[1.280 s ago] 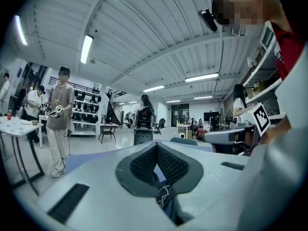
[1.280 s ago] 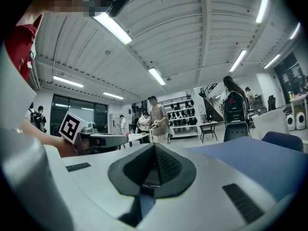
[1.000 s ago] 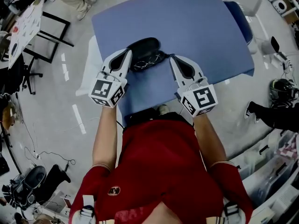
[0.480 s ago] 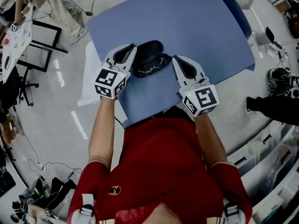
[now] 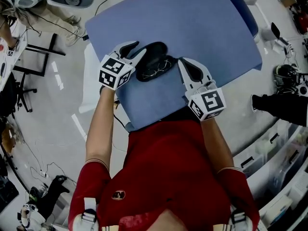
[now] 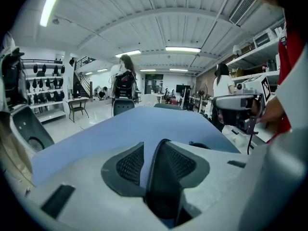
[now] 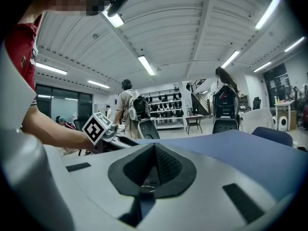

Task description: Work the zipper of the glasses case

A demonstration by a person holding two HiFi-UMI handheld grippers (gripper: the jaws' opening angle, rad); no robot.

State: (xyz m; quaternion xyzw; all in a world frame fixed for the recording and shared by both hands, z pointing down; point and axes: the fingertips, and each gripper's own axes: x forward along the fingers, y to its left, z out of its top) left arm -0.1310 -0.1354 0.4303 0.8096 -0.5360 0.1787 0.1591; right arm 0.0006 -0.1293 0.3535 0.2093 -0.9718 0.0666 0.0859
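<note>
In the head view, the glasses case (image 5: 153, 52) lies open on the blue table (image 5: 202, 28), near its front edge, with a pair of glasses (image 5: 156, 70) in its nearer half. The left gripper (image 5: 134, 49) sits just beside the case's left end. A second ago its jaws were shut against that end; they have just been opening and now stand spread, one tip out over bare table and the other next to the case. Its marker cube has also turned and sits further from the person's body than before. The right gripper (image 5: 183, 62) points at the case's right end and has hardly shifted; whether it touches the case cannot be told here.

In the left gripper view, the jaws are parted with only blue table between them, and a dark sliver, probably the case, shows past the right jaw.

In the right gripper view, the jaws are pressed together with no gap, and the table stretches beyond them.
</note>
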